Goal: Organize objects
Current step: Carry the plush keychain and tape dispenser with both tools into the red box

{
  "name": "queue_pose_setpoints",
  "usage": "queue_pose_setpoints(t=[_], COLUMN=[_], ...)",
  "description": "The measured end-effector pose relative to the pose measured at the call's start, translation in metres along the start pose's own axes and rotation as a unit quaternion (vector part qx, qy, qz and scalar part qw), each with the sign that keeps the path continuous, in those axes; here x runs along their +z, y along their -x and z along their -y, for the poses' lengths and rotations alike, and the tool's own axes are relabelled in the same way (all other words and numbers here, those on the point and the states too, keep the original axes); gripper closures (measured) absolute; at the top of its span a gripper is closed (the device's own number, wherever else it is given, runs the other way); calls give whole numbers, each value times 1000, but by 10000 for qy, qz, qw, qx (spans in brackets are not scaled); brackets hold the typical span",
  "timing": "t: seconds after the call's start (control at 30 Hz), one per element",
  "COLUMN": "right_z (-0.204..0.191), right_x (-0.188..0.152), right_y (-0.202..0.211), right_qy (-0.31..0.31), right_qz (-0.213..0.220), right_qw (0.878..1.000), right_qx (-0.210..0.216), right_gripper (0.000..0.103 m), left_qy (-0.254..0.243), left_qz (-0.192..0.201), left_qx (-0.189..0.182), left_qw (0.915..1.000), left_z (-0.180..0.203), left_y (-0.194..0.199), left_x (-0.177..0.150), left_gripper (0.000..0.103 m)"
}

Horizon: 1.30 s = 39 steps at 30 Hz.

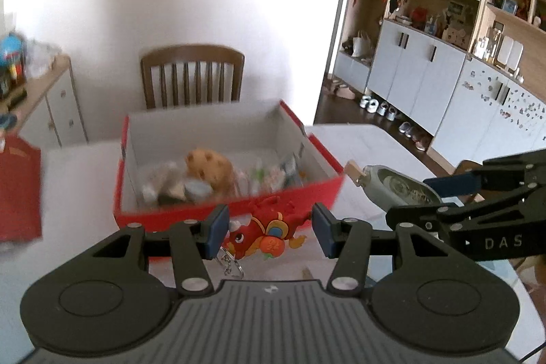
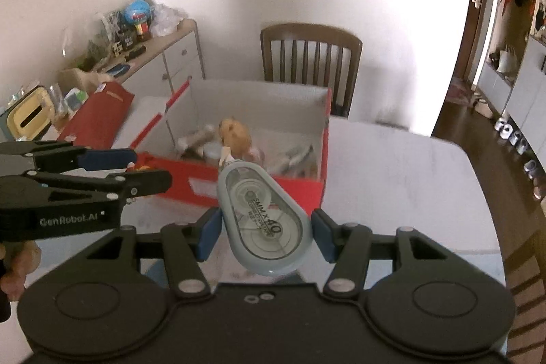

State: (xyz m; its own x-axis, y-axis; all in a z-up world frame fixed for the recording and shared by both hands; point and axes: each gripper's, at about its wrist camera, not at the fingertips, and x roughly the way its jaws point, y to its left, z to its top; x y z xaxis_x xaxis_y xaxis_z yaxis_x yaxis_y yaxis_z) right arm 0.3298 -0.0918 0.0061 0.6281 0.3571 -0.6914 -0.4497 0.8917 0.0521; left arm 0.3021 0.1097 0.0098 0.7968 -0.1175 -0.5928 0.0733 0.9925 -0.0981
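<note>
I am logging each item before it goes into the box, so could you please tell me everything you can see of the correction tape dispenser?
The correction tape dispenser is a teardrop-shaped case of pale grey-blue plastic with a clear window showing its reels and a printed label. A beige tip juts from the narrow end, pointing toward the red box. It is held off the table, window facing up, with the right tool shut on its wide end, one blue pad on each side. Nothing else touches it.

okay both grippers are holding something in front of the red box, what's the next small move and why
Probably carry both a little further forward over the red box, then release. The left gripper holds the red keychain toy and the right gripper the correction tape, both just short of the box's near wall.
</note>
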Motion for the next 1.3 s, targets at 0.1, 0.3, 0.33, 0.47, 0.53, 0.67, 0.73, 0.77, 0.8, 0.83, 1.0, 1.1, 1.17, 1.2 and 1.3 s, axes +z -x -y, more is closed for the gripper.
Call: queue_pose_setpoints(t=[0.1, 0.3, 0.33, 0.47, 0.53, 0.67, 0.73, 0.77, 0.8, 0.83, 1.0, 1.1, 1.17, 1.2, 1.3], right_z=[-3, -9, -9, -8, -7, -3, -3, -2, -2, -3, -7, -11, -14, -15, -19], right_x=[17, 46, 50, 63, 65, 65, 65, 64, 63, 62, 55, 51, 48, 48, 44], right_y=[-13, -43, -49, -75, -86, -114, -125, -131, -137, -142, -164, -173, -178, -181, -186], right_qy=[48, 124, 123, 86, 55, -15, -48, -59, -58, -48, 78, 140, 205, 221, 278], right_qz=[46, 37, 27, -36, -93, -228, -315, -357, -396, -442, -660, -764, -803, -822, -887], right_qw=[9999, 9997, 9996, 9993, 9991, 9983, 9978, 9976, 9974, 9970, 9950, 9937, 9931, 9929, 9918], right_qx=[-83, -216, -246, -362, -406, -534, -575, -584, -607, -634, -743, -806, -824, -833, -877], right_gripper=[46, 46, 46, 46, 46, 46, 46, 46, 46, 46, 46, 46, 46, 46, 46], left_qy=[-170, -356, -396, -534, -619, -625, -594, -588, -589, -606, -760, -766, -837, -888, -945], left_qz=[112, 181, 178, 196, 169, 3, -94, -149, -206, -267, -532, -680, -762, -799, -874], left_qx=[66, 160, 195, 306, 360, 411, 436, 445, 448, 450, 492, 489, 485, 501, 505], left_qw=[9998, 9991, 9989, 9979, 9973, 9972, 9972, 9972, 9970, 9968, 9945, 9935, 9924, 9916, 9904], left_z=[-6, -22, -25, -35, -41, -54, -61, -64, -67, -70, -77, -81, -82, -82, -82], left_y=[-5, -22, -26, -45, -57, -80, -92, -99, -105, -111, -137, -148, -155, -157, -163], left_x=[17, 43, 47, 60, 63, 65, 63, 63, 63, 61, 53, 46, 42, 40, 35], left_gripper=[51, 51, 51, 51, 51, 51, 51, 51, 51, 51, 51, 51, 51, 51, 51])
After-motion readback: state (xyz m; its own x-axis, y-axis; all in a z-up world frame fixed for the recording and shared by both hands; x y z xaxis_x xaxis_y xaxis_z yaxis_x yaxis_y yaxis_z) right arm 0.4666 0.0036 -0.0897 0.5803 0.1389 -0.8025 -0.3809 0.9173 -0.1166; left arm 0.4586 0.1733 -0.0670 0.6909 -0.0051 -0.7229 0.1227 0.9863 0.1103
